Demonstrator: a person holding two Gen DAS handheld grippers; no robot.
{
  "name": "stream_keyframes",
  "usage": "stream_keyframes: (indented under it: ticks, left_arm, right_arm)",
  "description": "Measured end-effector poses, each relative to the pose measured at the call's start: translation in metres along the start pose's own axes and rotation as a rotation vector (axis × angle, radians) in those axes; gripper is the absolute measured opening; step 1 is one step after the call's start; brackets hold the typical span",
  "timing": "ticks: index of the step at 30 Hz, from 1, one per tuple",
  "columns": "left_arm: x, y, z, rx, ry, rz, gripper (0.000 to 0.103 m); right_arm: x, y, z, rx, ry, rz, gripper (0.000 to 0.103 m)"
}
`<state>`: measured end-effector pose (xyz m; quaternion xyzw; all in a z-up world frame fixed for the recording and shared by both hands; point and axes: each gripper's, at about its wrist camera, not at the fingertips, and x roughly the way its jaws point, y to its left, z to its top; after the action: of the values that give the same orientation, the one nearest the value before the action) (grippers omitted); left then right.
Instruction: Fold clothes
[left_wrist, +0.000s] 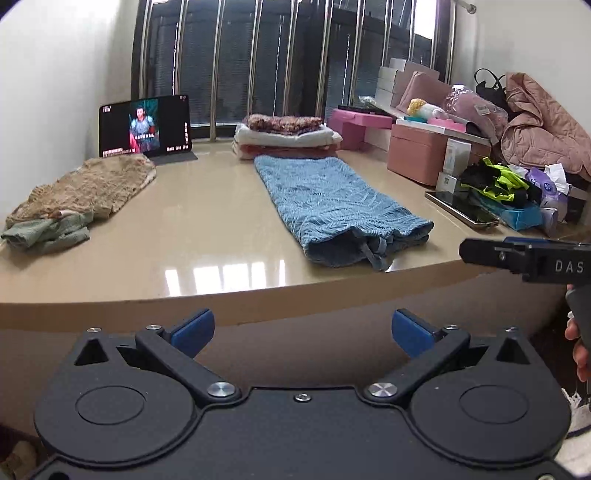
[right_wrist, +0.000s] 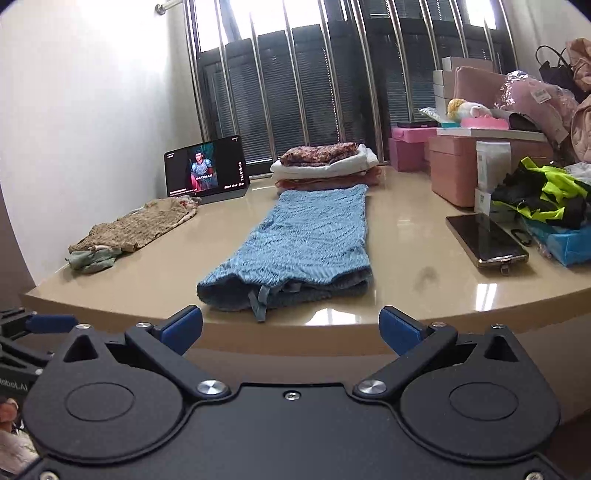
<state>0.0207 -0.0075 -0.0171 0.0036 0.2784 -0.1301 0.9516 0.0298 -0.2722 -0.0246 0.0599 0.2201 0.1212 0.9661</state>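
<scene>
Nearest the lens, the black left claw (left_wrist: 302, 328) and black right claw (right_wrist: 290, 326) with blue pads both hang spread wide and empty, short of the glossy beige desk (left_wrist: 207, 221). At frame centre the blue knitted garment (right_wrist: 303, 243) lies as a long folded strip, seemingly needing a final fold. A folded stack (right_wrist: 327, 164) sits behind it; at left, the crumpled tan lace garment (right_wrist: 136, 227) appears unfolded.
</scene>
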Motion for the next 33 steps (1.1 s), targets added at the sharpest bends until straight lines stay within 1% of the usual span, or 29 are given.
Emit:
stream_keyframes:
  ticks: [2,6,9,12,15,18,22,26,29,33]
  left_arm:
    - [0.003,0.0,0.0,-0.007,0.004,0.017,0.103]
    - [0.013,0.008,0.002,-0.055,0.035,0.035,0.103]
    - [0.018,0.014,0.007,-0.059,0.045,0.058,0.103]
    - [0.023,0.022,0.014,-0.084,0.046,0.076,0.103]
    - [0.029,0.026,0.019,-0.091,0.047,0.074,0.103]
    - [0.034,0.028,0.025,-0.087,0.055,0.057,0.103]
    - [0.038,0.023,0.032,-0.042,0.046,0.057,0.103]
    - [0.046,0.022,0.034,-0.047,0.048,0.057,0.103]
    - [0.053,0.024,0.038,-0.042,0.047,0.053,0.103]
    - [0.062,0.023,0.049,-0.006,0.029,0.048,0.103]
  right_arm:
    - [0.001,-0.001,0.002,0.003,0.002,-0.001,0.103]
    - [0.007,-0.008,0.003,0.043,0.027,0.003,0.103]
    - [0.015,-0.016,0.007,0.077,0.049,0.008,0.103]
    - [0.021,-0.022,0.013,0.083,0.044,0.002,0.103]
    - [0.028,-0.025,0.017,0.094,0.035,0.0,0.103]
    - [0.037,-0.026,0.019,0.094,0.037,0.019,0.103]
    - [0.046,-0.024,0.028,0.05,0.034,0.027,0.103]
    - [0.052,-0.024,0.032,0.013,0.016,0.045,0.103]
    - [0.056,-0.02,0.034,-0.046,-0.007,0.076,0.103]
    - [0.064,-0.011,0.038,-0.149,-0.023,0.162,0.103]
